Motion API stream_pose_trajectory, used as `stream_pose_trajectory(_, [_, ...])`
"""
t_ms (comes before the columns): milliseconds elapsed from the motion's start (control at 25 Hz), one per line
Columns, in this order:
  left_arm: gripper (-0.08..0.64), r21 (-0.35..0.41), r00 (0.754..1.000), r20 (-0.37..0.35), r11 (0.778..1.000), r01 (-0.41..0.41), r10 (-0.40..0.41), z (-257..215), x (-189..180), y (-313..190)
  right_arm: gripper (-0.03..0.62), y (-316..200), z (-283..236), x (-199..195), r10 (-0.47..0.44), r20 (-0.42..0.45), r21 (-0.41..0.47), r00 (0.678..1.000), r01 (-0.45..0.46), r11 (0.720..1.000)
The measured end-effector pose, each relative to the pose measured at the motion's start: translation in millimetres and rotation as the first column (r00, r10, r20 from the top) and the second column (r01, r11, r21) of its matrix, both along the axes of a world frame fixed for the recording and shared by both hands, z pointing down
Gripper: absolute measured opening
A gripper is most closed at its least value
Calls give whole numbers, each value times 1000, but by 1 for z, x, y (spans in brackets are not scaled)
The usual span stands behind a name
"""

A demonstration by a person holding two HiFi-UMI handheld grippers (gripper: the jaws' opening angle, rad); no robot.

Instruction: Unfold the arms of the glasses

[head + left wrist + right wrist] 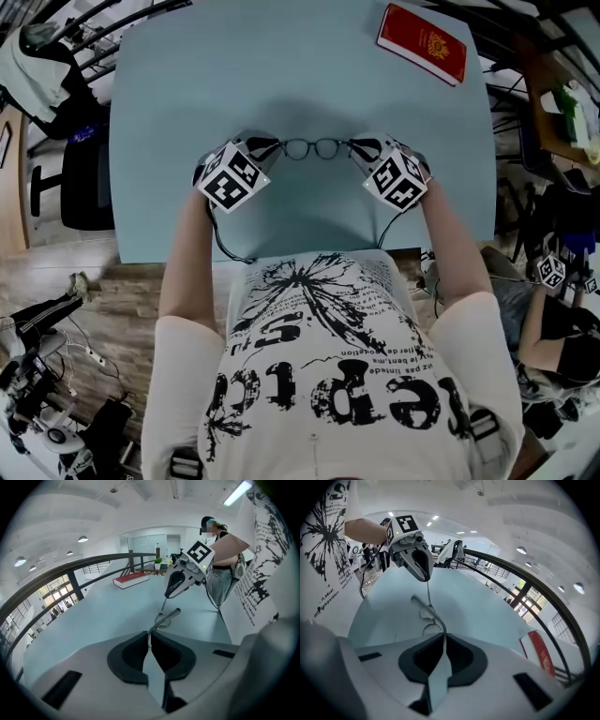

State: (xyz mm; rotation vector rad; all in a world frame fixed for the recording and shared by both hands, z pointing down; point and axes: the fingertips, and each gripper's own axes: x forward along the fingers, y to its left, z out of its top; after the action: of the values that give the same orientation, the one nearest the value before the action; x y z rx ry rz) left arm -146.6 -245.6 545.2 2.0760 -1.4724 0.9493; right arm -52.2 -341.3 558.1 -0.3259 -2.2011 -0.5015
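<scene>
Printed shirt (319,375) on near side of glasses (314,148). With left gripper (265,148) and right gripper (367,147) clamped on its two ends, ease arms (427,592) outward slowly, without twisting.

The glasses (314,148) are a thin, dark wire frame with two round lenses, at upper centre of the head view. Both arms are swung outward. One tip is pinched by the left gripper (272,147), the other by the right gripper (358,145).
</scene>
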Motion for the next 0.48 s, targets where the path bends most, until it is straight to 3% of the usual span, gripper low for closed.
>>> stream_pose_trajectory(120, [34, 12, 1000, -8, 1000, 9, -9, -1, 3, 0, 36, 1, 1, 2, 9, -10, -4, 1000, -9, 1000])
stream_pose_trajectory(240, [42, 52, 999, -39, 998, 31, -29, -7, 4, -1, 94, 5, -3, 2, 26, 10, -37, 1000, -26, 999])
stream_pose_trajectory(480, [77, 74, 996, -54, 995, 69, -65, -11, 0, 10, 103, 8, -6, 7, 41, 6, -31, 999, -41, 999])
